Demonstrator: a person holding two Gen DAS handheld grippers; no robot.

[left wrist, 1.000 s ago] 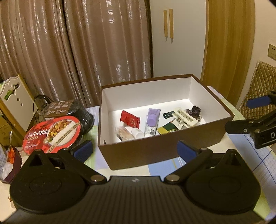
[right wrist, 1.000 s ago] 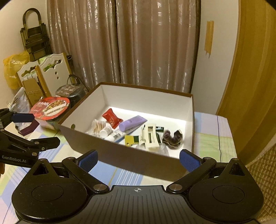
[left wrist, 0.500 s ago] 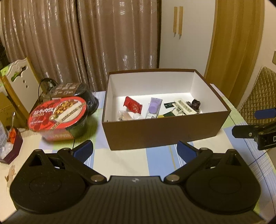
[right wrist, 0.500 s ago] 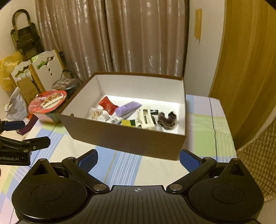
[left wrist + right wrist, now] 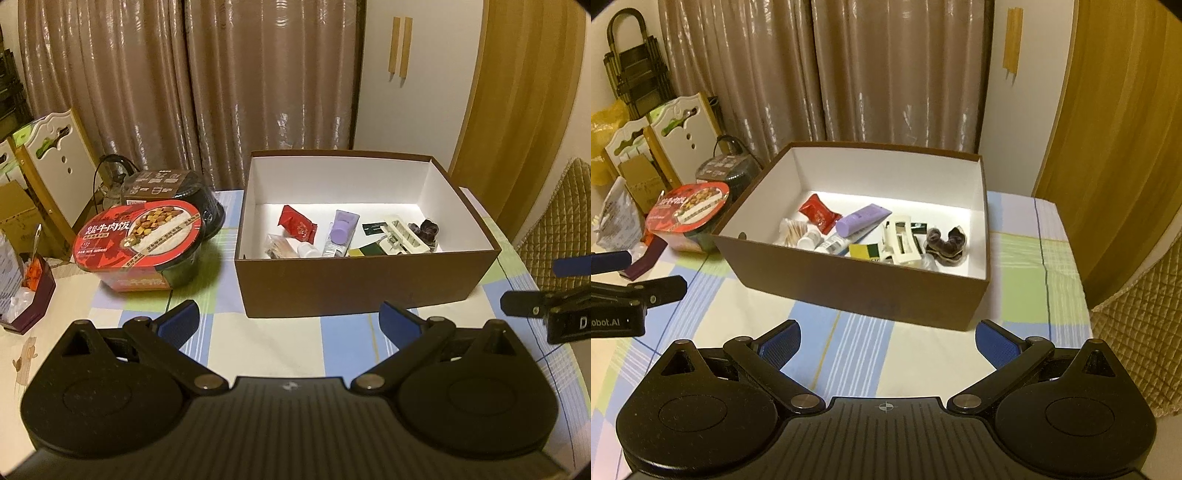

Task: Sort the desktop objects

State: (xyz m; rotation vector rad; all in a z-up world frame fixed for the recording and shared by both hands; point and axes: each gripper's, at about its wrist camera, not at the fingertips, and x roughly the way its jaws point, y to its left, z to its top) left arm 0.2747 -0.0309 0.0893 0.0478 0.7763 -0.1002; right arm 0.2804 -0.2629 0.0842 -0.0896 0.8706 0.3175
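While nothing is sitting between its fingers, the left gripper is hovering with its jaws spread wide over the checked tablecloth, just short of the brown box. Ahead of it, inside the box, a red packet, a purple tube, a white clip and a dark scrunchie are lying loose on the white floor. Ahead and to its left, a red-lidded meal bowl is standing outside the box, touching a darker bowl behind it. The right gripper is poking in from the right edge, mostly cut off.

Seen from the right wrist, the right gripper is likewise gaping wide and carrying nothing, with the box's near corner straight ahead. The same small things are showing inside, plus a bundle of cotton swabs and a small white bottle.

Judging by this, the small items are already boxed and no grasp is under way; if the bowls count as clutter, the next move would call for the left tool to reach forward-left. The near wall is hiding part of the box floor, and the green-and-yellow packet is too small to identify.
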